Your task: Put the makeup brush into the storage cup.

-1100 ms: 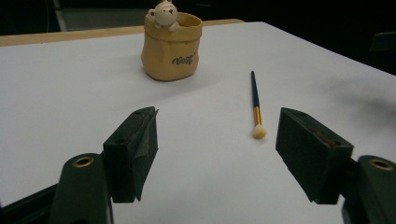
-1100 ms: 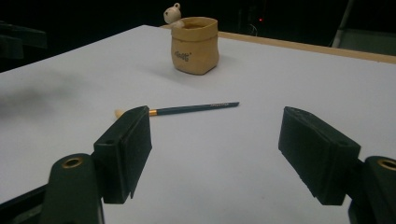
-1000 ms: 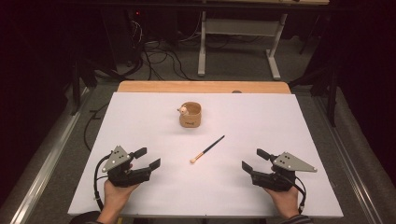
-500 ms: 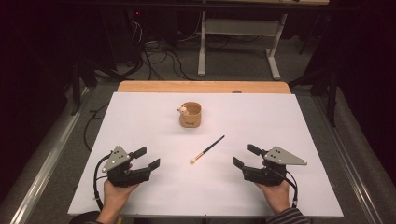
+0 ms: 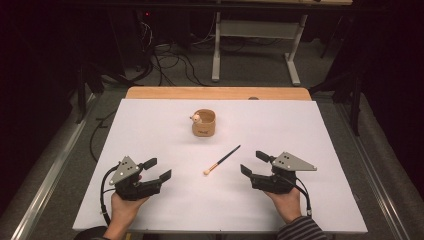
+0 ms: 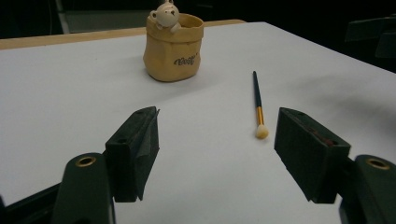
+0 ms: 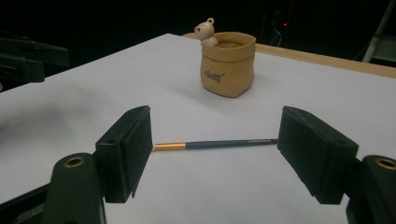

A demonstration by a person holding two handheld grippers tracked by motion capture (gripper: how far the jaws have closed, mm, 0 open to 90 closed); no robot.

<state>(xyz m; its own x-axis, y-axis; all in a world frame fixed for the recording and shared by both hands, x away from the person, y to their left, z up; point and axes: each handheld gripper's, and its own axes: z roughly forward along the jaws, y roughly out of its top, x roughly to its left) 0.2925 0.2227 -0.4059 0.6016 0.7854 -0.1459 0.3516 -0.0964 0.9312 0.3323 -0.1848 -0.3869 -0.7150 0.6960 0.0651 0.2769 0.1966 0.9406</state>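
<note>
From above, the left gripper (image 5: 156, 170) and right gripper (image 5: 253, 164) are resting low on the white table (image 5: 320, 135), both spread wide, the brush (image 5: 222, 159) lying between them — nearer the right. The left gripper view is showing the brush's pale tip (image 6: 261, 132) ahead, inside its right jaw. The right gripper view is hiding that tip behind its left jaw, the handle (image 7: 229, 142) spanning the gap — the bear pot (image 7: 228, 63) standing beyond.

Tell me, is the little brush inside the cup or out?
Out. The brush lies flat on the white table, apart from the cup.
</note>
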